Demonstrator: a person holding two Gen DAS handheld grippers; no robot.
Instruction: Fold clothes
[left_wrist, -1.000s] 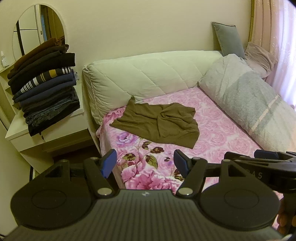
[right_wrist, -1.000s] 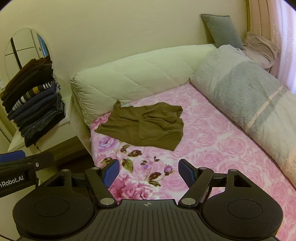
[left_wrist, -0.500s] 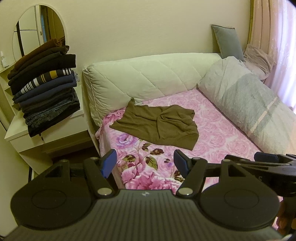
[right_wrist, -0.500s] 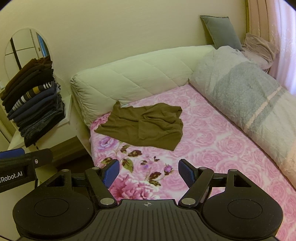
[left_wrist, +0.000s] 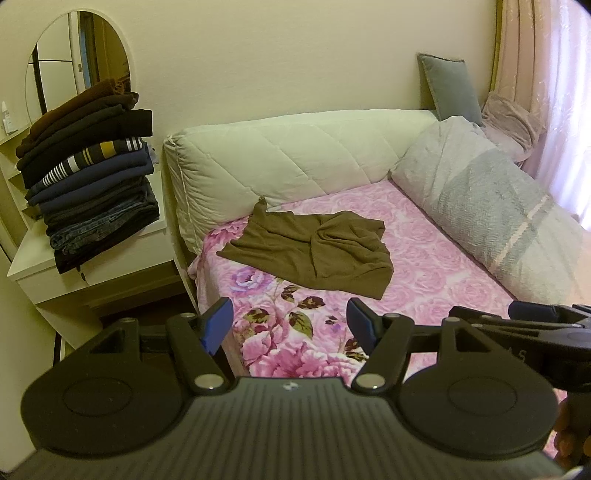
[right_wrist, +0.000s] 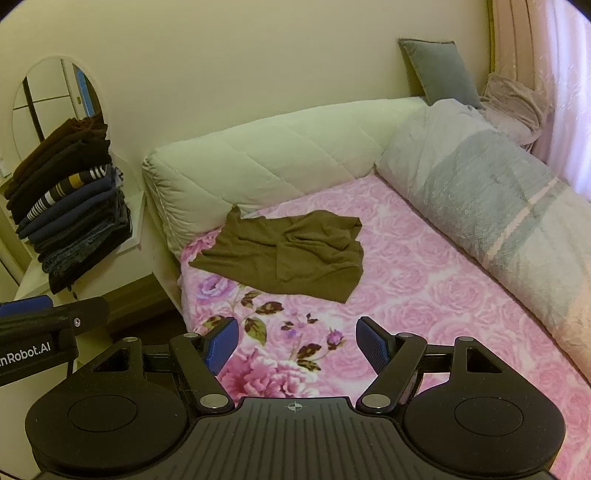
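An olive-brown garment (left_wrist: 314, 251) lies crumpled on the pink floral bed sheet (left_wrist: 424, 266) near the bed's left edge; it also shows in the right wrist view (right_wrist: 288, 254). My left gripper (left_wrist: 291, 325) is open and empty, held short of the garment above the bed's near corner. My right gripper (right_wrist: 297, 343) is open and empty, also short of the garment. The right gripper shows from the side at the right of the left wrist view (left_wrist: 524, 325). Part of the left gripper's body shows at the left of the right wrist view.
A stack of folded dark clothes (left_wrist: 88, 170) stands on a white side table (left_wrist: 48, 266) left of the bed, below an oval mirror (left_wrist: 77, 62). A cream quilted bolster (left_wrist: 295, 155) lies along the wall. A rolled grey duvet (left_wrist: 491, 206) lies along the right side.
Both grippers have shifted only slightly toward the bed. The garment has not moved and both grippers stay open.
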